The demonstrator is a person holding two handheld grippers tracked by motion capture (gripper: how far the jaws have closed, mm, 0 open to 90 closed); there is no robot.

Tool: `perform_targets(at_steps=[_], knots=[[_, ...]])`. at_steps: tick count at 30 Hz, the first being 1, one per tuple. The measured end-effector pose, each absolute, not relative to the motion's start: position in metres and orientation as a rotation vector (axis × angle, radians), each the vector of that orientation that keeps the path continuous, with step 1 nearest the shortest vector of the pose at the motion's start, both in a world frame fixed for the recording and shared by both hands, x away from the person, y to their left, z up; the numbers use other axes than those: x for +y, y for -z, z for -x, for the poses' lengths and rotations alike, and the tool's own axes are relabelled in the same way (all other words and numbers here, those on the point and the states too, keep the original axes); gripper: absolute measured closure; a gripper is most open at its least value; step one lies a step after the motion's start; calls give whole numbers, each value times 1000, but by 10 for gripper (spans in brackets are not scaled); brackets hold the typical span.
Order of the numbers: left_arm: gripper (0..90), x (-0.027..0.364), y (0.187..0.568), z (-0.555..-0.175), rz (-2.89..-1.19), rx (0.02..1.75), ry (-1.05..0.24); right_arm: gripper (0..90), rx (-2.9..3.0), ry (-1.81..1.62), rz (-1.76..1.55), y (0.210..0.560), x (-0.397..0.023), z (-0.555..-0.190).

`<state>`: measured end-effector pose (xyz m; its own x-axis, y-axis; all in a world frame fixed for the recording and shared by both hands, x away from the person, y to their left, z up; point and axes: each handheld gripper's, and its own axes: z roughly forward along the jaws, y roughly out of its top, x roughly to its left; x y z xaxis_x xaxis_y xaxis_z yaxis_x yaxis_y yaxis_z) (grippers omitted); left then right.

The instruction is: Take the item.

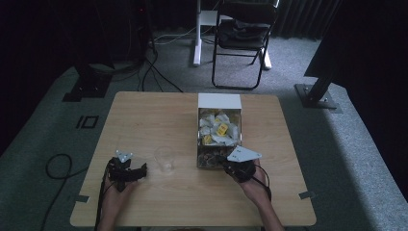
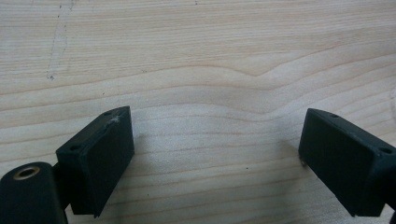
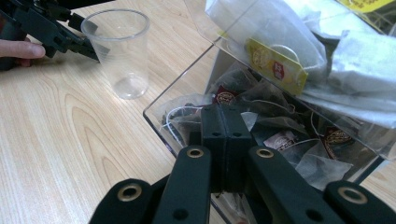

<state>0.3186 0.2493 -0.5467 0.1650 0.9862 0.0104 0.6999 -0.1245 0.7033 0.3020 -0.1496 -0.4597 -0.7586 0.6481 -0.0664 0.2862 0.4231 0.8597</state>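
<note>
Right hand-held gripper [image 3: 223,122], jaws together, dips into the box [image 3: 187,98]; tea bags [image 3: 280,140] look light, limp, best pinched by the tag. Left hand-held gripper [image 2: 215,154] stands apart.

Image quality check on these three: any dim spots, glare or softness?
High view: dim and soft, dark surroundings, the clear cup barely visible on the table. Left gripper view: evenly lit, sharp wood grain, soft shadows beside the open jaws. Right gripper view: bright, glare on the clear box, tea bags near the top edge washed out.

Matt light wood table [image 1: 144,120]; clear glossy plastic cup [image 3: 119,51]; clear plastic box [image 3: 187,79]; matt black jaws.
</note>
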Motion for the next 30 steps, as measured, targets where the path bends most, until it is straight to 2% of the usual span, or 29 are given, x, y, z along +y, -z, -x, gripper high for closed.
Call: perform_targets(at_steps=[30], knots=[[110, 249, 547, -319, -1890, 1593, -666, 900, 2312, -1307, -736, 446, -133, -295]])
